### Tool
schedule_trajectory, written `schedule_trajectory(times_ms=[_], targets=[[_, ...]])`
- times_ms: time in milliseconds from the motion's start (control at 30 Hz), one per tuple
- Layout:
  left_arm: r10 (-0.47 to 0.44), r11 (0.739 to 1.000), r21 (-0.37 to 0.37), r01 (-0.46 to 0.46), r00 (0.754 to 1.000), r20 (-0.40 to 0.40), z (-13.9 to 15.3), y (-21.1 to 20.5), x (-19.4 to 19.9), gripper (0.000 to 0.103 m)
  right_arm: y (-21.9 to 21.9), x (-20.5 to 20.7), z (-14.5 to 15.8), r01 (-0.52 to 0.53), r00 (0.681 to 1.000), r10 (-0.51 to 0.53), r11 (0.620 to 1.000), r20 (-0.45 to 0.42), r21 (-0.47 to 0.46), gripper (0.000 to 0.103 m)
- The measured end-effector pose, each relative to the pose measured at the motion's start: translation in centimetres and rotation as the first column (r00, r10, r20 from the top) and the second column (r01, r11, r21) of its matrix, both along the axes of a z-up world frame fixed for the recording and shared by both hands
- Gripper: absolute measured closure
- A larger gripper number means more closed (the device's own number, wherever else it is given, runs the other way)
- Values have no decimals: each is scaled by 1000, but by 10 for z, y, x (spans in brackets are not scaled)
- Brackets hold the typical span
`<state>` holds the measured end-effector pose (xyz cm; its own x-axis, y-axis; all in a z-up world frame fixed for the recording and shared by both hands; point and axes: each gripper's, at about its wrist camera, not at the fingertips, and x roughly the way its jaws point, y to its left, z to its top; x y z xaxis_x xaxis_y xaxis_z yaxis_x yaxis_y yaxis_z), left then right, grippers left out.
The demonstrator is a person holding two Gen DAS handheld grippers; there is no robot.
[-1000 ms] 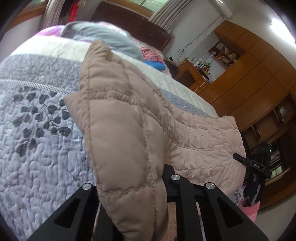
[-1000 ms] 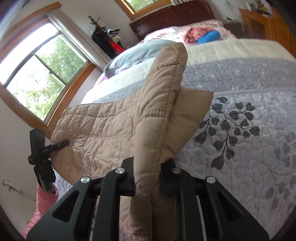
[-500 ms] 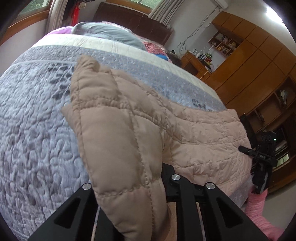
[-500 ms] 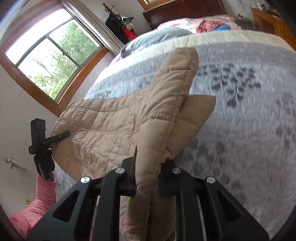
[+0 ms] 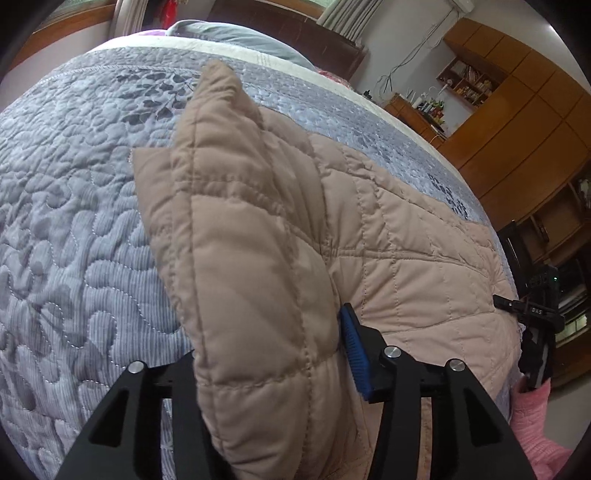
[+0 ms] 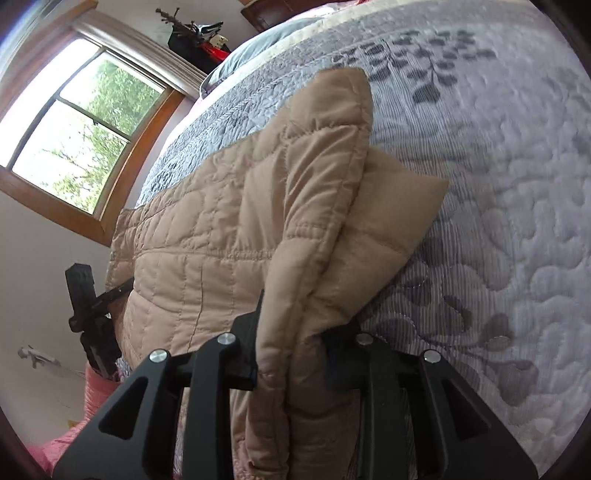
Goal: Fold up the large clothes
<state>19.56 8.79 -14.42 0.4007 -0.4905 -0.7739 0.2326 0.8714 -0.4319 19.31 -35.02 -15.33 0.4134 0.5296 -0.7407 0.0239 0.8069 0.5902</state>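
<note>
Left tool (image 5: 273, 365) is clamped on a thick fold of the tan quilted jacket (image 5: 388, 236), padding bulging up between its black fingers, one blue ribbed pad (image 5: 355, 350) showing just against the cloth on the right side. Right tool (image 6: 291, 354) is doing the same at the other end, pinching a bunched edge of the jacket (image 6: 207, 236), with a puffy flap sticking out past its right finger. The jacket hangs stretched between the two tools, and the rest of it lies spread over the near edge of the bed, on the grey quilted bedspread (image 5: 74, 206) with its dark leaf pattern (image 6: 436, 70). In the left view the right tool appears at the far right, at the jacket's edge, above a pink sleeve (image 5: 535, 424). In the right view the left tool shows at the far left, by the jacket's other edge. Behind: a wood-framed window (image 6: 70, 125), a grey pillow (image 5: 236, 33) at the headboard, and wooden cabinets (image 5: 517, 122).
</note>
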Motion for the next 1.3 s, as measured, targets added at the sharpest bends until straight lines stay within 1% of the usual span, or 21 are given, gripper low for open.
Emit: schedule_trajectory(times_ms=[133, 200, 233, 267, 333, 400, 467, 500, 567, 633, 700, 733, 800, 900, 967, 1000, 1067, 1167, 1300], targets=[[8, 998, 57, -11, 999, 50, 1, -8, -9, 52, 2, -1, -2, 11, 1000, -10, 1000, 12, -7, 76], [17, 997, 75, -21, 998, 58, 4, -11, -11, 50, 5, 0, 3, 13, 1000, -13, 1000, 17, -25, 73], [35, 996, 83, -40, 998, 54, 7, -9, -13, 47, 7, -2, 6, 20, 1000, -19, 999, 18, -35, 67], [51, 994, 92, -55, 997, 51, 12, -9, -15, 45, 8, -5, 7, 34, 999, -33, 998, 16, -47, 57], [82, 989, 119, -89, 995, 59, 20, -5, -20, 40, 10, -14, 18, 48, 998, -44, 990, 34, -133, 54], [107, 982, 147, -120, 990, 90, 32, 1, -31, 40, 13, -28, 35, 61, 996, -48, 976, 69, -208, 54], [147, 960, 217, -176, 979, 144, 48, 6, -46, 40, 16, -42, 52, 70, 994, -46, 961, 94, -268, 56], [157, 953, 233, -194, 973, 167, 52, 8, -51, 40, 18, -47, 57, 74, 994, -47, 955, 101, -289, 57], [172, 935, 271, -229, 960, 220, 69, 7, -67, 40, 26, -58, 72, 74, 993, -37, 939, 115, -336, 64], [168, 931, 277, -239, 952, 257, 82, 2, -79, 40, 31, -65, 79, 66, 992, -23, 931, 122, -359, 70], [146, 931, 288, -226, 951, 274, 91, -9, -87, 40, 45, -70, 86, 36, 991, 13, 929, 130, -369, 72], [137, 929, 297, -221, 950, 280, 92, -14, -90, 40, 43, -70, 84, 25, 991, 26, 929, 133, -370, 72], [111, 920, 333, -208, 951, 288, 93, -32, -93, 40, 59, -70, 84, -4, 989, 61, 924, 137, -383, 74], [79, 914, 362, -184, 955, 286, 85, -54, -93, 39, 70, -68, 76, -42, 988, 94, 923, 118, -383, 74], [74, 910, 375, -176, 960, 271, 76, -63, -92, 39, 72, -66, 67, -51, 991, 94, 922, 94, -384, 74], [75, 904, 388, -179, 960, 268, 71, -66, -91, 39, 72, -66, 64, -51, 992, 91, 922, 87, -385, 74], [76, 897, 404, -183, 961, 267, 64, -69, -90, 39, 68, -67, 53, -39, 995, 70, 923, 65, -384, 77], [82, 891, 413, -189, 961, 263, 56, -69, -89, 39, 62, -70, 39, -26, 998, 45, 932, 44, -361, 81], [88, 888, 418, -191, 963, 253, 46, -68, -87, 39, 61, -70, 22, -14, 999, 26, 938, 30, -347, 82]])
